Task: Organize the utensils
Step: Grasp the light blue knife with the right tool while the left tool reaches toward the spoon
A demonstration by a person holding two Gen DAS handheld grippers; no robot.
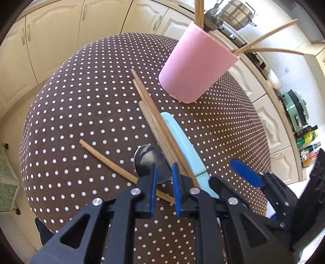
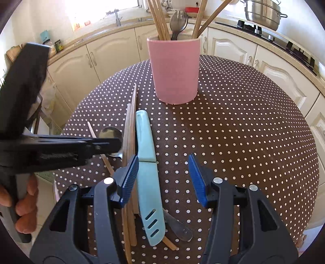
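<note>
A pink cup [image 1: 196, 63] [image 2: 174, 70] stands on the dotted table and holds several wooden chopsticks and a metal spork [image 2: 177, 20]. Loose chopsticks [image 1: 156, 126] [image 2: 130, 130], a light blue sheathed knife [image 1: 185, 148] [image 2: 147, 162] and a metal spoon [image 1: 150, 162] [image 2: 111, 134] lie in a pile. My left gripper [image 1: 164, 172] is narrowly open, its tips astride the spoon's neck; it also shows in the right wrist view [image 2: 119, 143]. My right gripper [image 2: 163, 162] is open over the knife, touching nothing; one of its fingers [image 1: 246, 172] shows in the left wrist view.
The round table has a brown cloth with white dots [image 2: 243, 126]. Cream kitchen cabinets [image 1: 52, 36] surround it. A steel pot [image 2: 262, 12] sits on the hob at the back right. Bottles [image 1: 306, 140] stand on a counter to the right.
</note>
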